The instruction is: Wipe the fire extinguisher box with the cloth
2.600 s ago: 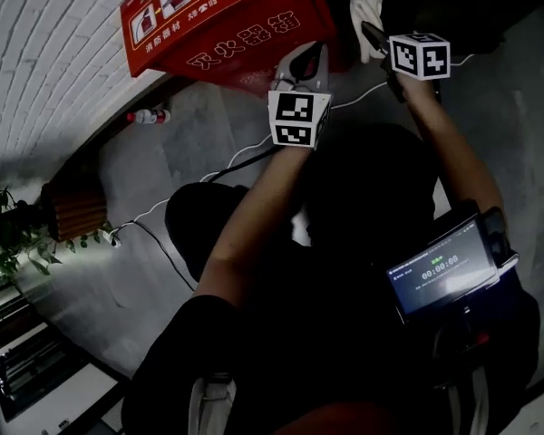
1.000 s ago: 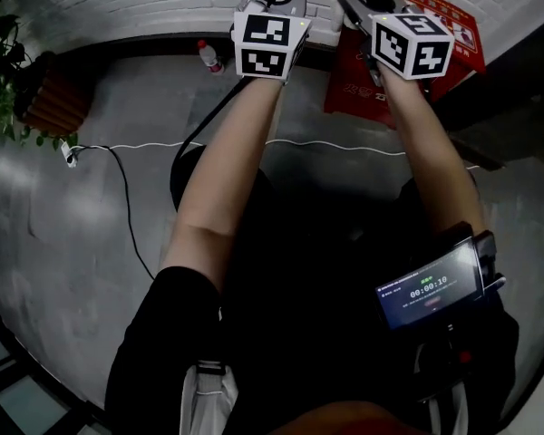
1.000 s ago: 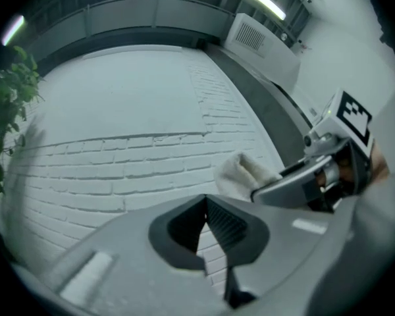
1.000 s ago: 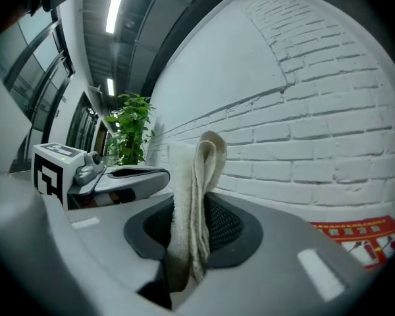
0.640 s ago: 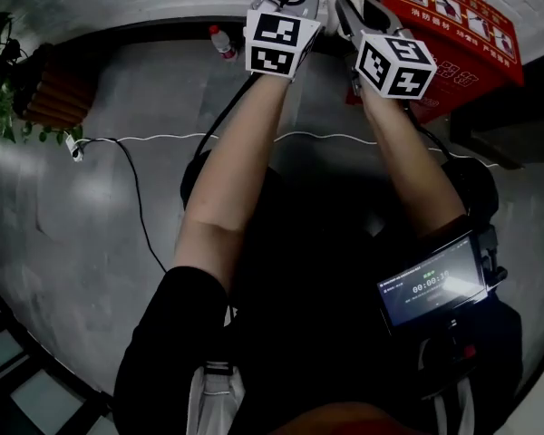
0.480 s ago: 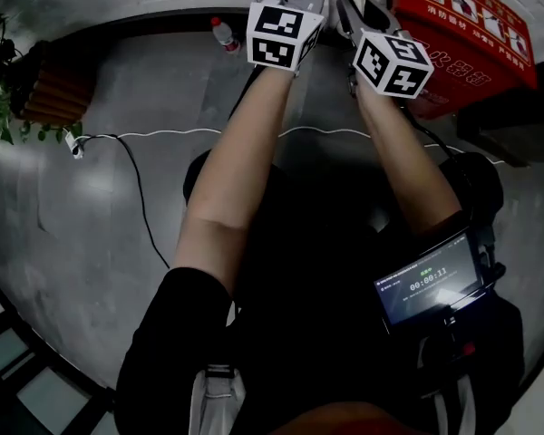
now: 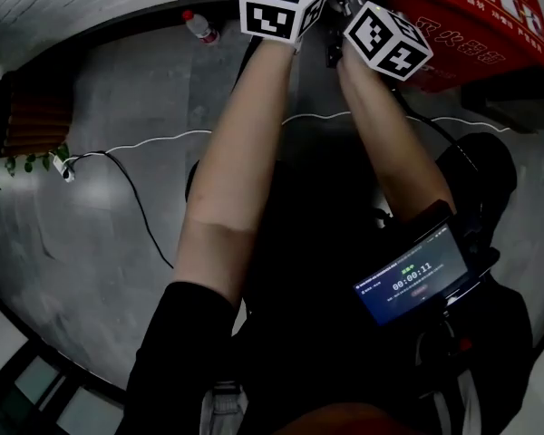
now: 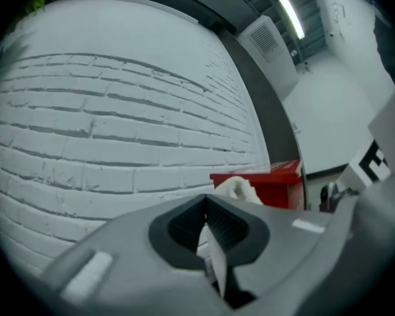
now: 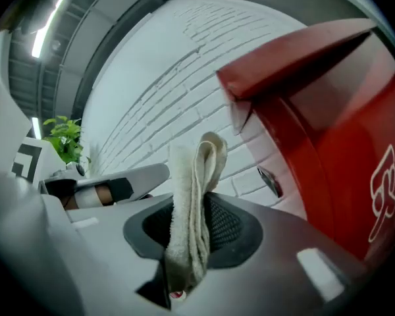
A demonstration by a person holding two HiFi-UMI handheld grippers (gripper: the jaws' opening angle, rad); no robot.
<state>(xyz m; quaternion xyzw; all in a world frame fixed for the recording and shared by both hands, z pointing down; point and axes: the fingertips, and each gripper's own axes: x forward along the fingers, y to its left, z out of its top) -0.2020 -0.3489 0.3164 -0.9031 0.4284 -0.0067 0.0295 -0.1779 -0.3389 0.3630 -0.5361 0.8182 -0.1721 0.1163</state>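
The red fire extinguisher box (image 7: pixel 490 16) stands against the white brick wall at the head view's top right. Both grippers reach past that view's top edge, so only the left marker cube (image 7: pixel 284 3) and the right marker cube (image 7: pixel 388 39) show. My right gripper (image 9: pixel 191 242) is shut on a folded white cloth (image 9: pixel 194 189), which sticks up between its jaws just left of the box (image 9: pixel 329 130). My left gripper (image 8: pixel 207 232) is shut, with the cloth (image 8: pixel 240 189) and the box (image 8: pixel 276 183) beyond it. The left gripper (image 9: pixel 105 183) is beside the right one.
A plastic bottle (image 7: pixel 198 27) lies on the grey floor by the wall. A white cable (image 7: pixel 163 139) and a black cable (image 7: pixel 140 216) run across the floor. A potted plant (image 7: pixel 18 125) stands at the left. A lit screen (image 7: pixel 408 279) hangs at the person's waist.
The head view has swung, so the box moved from upper left to upper right. Both grippers rose toward the top edge and closer to the box, the cloth still held.
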